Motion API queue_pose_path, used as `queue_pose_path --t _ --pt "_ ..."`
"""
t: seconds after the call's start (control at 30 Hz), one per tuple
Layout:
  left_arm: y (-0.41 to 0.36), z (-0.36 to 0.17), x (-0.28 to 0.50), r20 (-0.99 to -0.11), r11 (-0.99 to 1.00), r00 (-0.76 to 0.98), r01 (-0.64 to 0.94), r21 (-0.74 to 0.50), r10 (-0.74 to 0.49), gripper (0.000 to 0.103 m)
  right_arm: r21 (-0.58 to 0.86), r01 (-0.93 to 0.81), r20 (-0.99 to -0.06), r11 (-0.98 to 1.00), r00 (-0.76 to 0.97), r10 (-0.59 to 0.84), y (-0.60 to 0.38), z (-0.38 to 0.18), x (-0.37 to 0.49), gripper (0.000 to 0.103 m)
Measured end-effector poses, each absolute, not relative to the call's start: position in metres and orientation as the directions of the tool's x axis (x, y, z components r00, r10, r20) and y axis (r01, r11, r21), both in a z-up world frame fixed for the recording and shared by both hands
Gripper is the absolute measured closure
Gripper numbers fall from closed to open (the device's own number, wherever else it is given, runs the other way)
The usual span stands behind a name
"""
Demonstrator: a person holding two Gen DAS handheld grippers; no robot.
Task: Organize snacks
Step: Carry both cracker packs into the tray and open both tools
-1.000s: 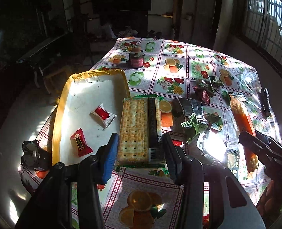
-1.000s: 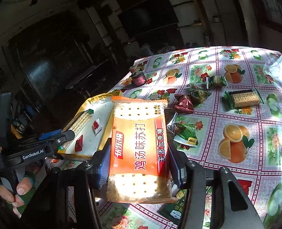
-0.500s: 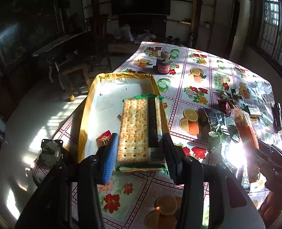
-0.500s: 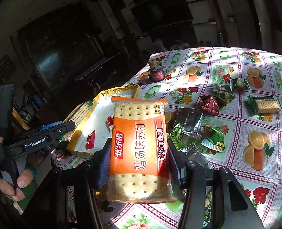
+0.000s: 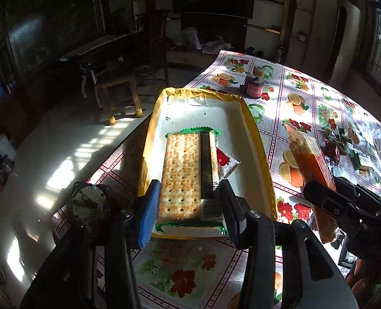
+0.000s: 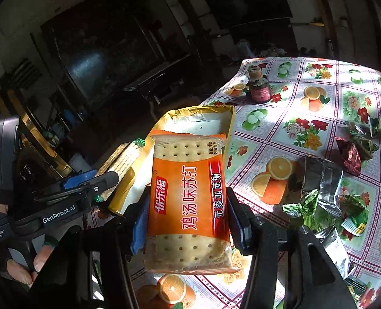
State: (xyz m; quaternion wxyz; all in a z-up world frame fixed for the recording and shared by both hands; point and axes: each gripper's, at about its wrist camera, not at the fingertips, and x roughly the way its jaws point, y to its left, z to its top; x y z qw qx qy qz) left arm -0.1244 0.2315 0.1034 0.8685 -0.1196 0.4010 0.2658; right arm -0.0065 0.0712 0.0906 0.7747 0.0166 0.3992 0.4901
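Note:
My left gripper is shut on a green-edged cracker pack, held over the near end of the yellow-rimmed white tray. A small red-and-white snack lies in the tray just right of the pack. My right gripper is shut on an orange cracker pack, above the table edge near the tray's right side. The left wrist view shows that orange pack at the right, and the right wrist view shows the left gripper with its green pack.
A dark red jar stands on the fruit-print tablecloth beyond the tray. Several loose wrapped snacks lie in a heap to the right. A small metal motor sits at the table's near left corner. A stool stands on the floor.
Both grippers have moved left toward the tray with their packs. The green pack now hangs over the tray's near end, and the orange pack has come close to the tray's right rim.

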Motion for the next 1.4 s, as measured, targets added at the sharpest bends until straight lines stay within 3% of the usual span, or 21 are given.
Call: queue_pose_path --t 0.57,1.07,1.3,1.4 --pt "0.256 0.059 -0.114 -0.819 0.82 0.462 -0.573 0.016 0.339 0.055 0.399 -0.767 -0.697 0.502 0.102 0.71 0.158 0.045 0.011 0.05" --pt "0.264 0.026 -0.11 -0.872 0.822 0.394 -0.57 0.017 0.292 0.054 0.263 -0.817 -0.779 0.514 0.135 0.613 0.184 0.024 0.003 0.05" --pt "0.261 0.029 -0.111 -0.881 0.824 0.39 -0.567 0.0 0.269 0.049 0.274 -0.815 -0.774 0.511 0.129 0.62 0.186 0.025 0.005 0.045" --pt "0.258 0.039 -0.115 -0.863 0.819 0.404 -0.574 0.019 0.303 0.037 0.297 -0.804 -0.759 0.515 0.129 0.638 0.175 0.032 0.004 0.045"
